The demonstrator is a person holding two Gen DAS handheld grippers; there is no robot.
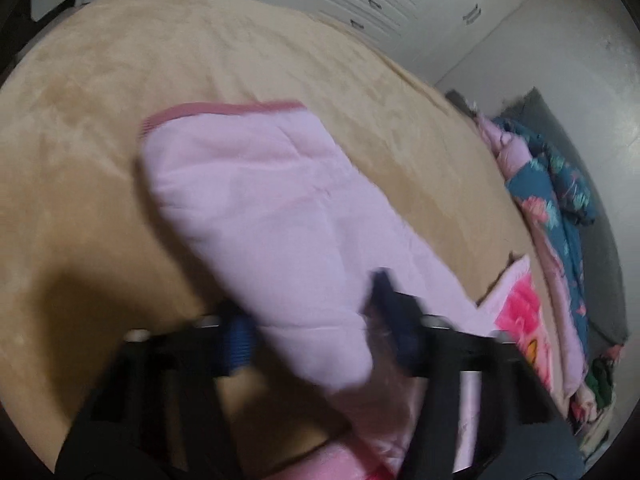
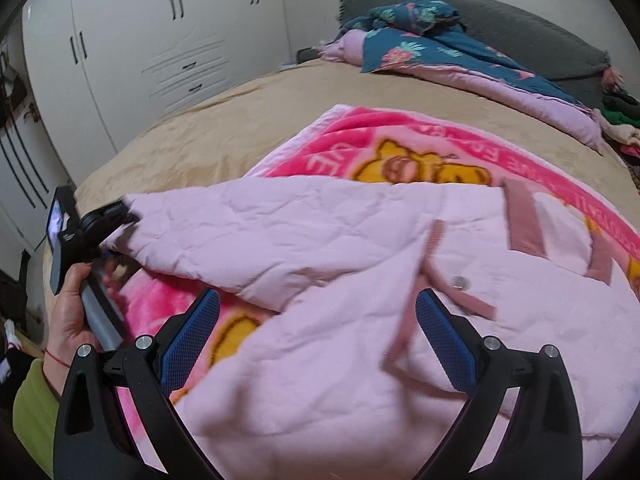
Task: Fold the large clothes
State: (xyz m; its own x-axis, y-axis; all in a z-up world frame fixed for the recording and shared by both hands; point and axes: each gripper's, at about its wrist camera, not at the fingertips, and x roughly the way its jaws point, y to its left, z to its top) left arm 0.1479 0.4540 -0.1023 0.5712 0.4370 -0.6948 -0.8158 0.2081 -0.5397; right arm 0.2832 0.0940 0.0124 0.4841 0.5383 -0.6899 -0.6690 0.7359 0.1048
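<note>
A pale pink quilted jacket lies on a bright pink cartoon blanket on the bed. Its sleeve, with a darker pink cuff, stretches out to the left. My left gripper is shut on the sleeve, which hangs between its blue pads; in the right wrist view it shows at the left, at the sleeve's end. My right gripper is open, hovering just above the jacket's front, near the dark pink trim and a snap button.
The bed has a tan cover. A rolled teal floral and pink quilt lies at the head against a grey headboard. White wardrobes stand along the far side. A pile of clothes lies at the right edge.
</note>
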